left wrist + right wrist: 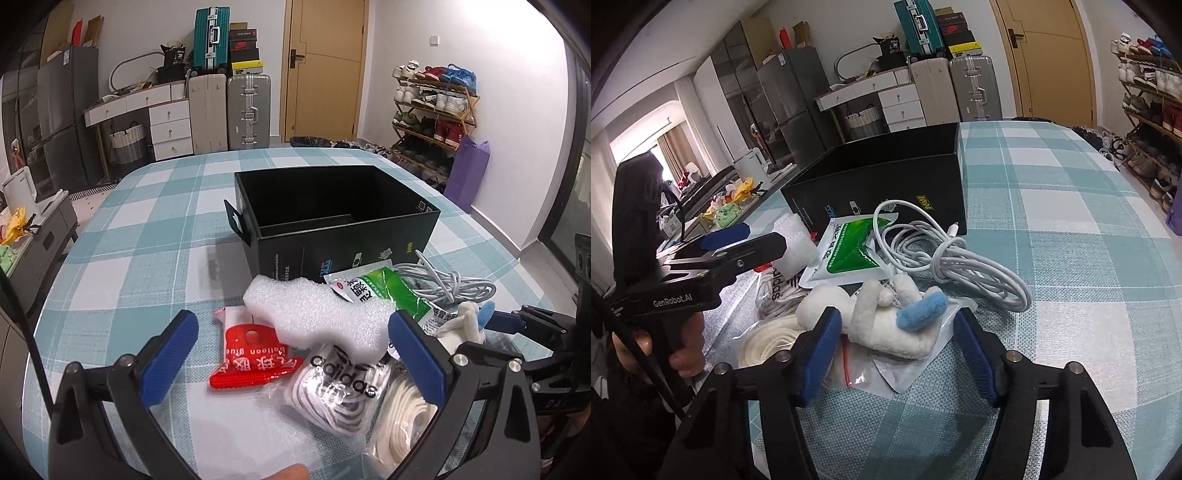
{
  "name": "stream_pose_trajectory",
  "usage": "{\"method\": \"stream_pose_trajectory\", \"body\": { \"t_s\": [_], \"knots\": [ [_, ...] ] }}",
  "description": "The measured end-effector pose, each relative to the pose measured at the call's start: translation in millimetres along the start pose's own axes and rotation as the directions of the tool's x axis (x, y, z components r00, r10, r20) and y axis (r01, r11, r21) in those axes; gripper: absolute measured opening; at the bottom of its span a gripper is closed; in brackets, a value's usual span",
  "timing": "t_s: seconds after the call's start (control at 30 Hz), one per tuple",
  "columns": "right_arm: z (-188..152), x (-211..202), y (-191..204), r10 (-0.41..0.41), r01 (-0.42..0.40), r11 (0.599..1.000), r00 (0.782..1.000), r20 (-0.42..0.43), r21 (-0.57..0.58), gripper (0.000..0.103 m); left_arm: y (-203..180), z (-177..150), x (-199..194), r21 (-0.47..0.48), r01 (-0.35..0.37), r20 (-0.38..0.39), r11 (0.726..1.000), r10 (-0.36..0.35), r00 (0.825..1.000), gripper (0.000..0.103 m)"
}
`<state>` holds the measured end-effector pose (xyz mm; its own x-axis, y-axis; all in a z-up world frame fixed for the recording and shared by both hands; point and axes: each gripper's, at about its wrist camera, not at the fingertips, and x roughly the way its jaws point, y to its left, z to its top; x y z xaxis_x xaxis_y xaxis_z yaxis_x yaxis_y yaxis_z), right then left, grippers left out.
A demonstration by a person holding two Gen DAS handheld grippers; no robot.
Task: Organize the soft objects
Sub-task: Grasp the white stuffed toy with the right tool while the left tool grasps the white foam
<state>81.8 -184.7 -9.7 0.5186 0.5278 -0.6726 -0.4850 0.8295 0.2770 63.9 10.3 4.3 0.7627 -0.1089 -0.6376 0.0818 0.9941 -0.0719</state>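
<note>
An open black box (pixel 332 214) stands on the checked tablecloth; it also shows in the right wrist view (pixel 886 184). In front of it lies a pile: a white foam piece (pixel 317 314), a red balloon-glue pack (pixel 251 350), bagged adidas laces (pixel 343 387), a green-and-white sachet (pixel 853 251), a white cable (pixel 960 266) and a white plush toy with a blue part (pixel 886 321). My left gripper (pixel 291 347) is open, its fingers either side of the foam and laces. My right gripper (pixel 897 343) is open, its fingers astride the plush toy.
A coil of white cord (pixel 402 421) lies at the pile's near edge. A small clear bag with a red strip (pixel 857 369) lies under the plush. Checked tablecloth (pixel 1071 221) spreads right of the box. Suitcases, drawers and a shoe rack stand beyond the table.
</note>
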Motion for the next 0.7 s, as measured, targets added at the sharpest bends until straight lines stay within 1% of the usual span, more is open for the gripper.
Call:
{"method": "stream_pose_trajectory", "body": {
  "t_s": [0.03,0.1,0.2,0.37,0.5,0.7],
  "knots": [
    [0.1,0.0,-0.5,0.005,-0.005,1.000,1.000,0.000,0.001,0.060,0.3,0.8,1.5,0.002,0.002,-0.001,1.000,-0.002,1.000,0.103],
    [-0.7,-1.3,-1.9,0.015,-0.015,1.000,1.000,0.005,0.006,0.051,-0.7,2.2,3.9,0.016,0.003,-0.009,1.000,-0.002,1.000,0.103],
    [-1.6,-3.3,-1.0,0.013,-0.013,1.000,1.000,0.012,-0.003,0.046,-3.3,5.0,5.7,0.034,0.007,-0.011,0.999,-0.006,1.000,0.103],
    [-3.1,-5.2,-0.4,0.016,-0.016,1.000,1.000,0.021,-0.015,0.044,-8.5,6.1,9.2,0.074,0.015,-0.025,0.997,-0.014,1.000,0.103],
    [-3.1,-4.7,-1.7,0.018,-0.017,1.000,1.000,0.018,-0.015,0.044,-11.5,6.0,11.1,0.089,0.023,-0.032,0.996,-0.020,0.999,0.103],
    [-3.8,-5.0,-0.2,0.019,-0.018,1.000,1.000,0.020,-0.019,0.044,-12.0,6.3,9.2,0.078,0.044,-0.023,0.996,-0.043,0.999,0.103]
  ]
}}
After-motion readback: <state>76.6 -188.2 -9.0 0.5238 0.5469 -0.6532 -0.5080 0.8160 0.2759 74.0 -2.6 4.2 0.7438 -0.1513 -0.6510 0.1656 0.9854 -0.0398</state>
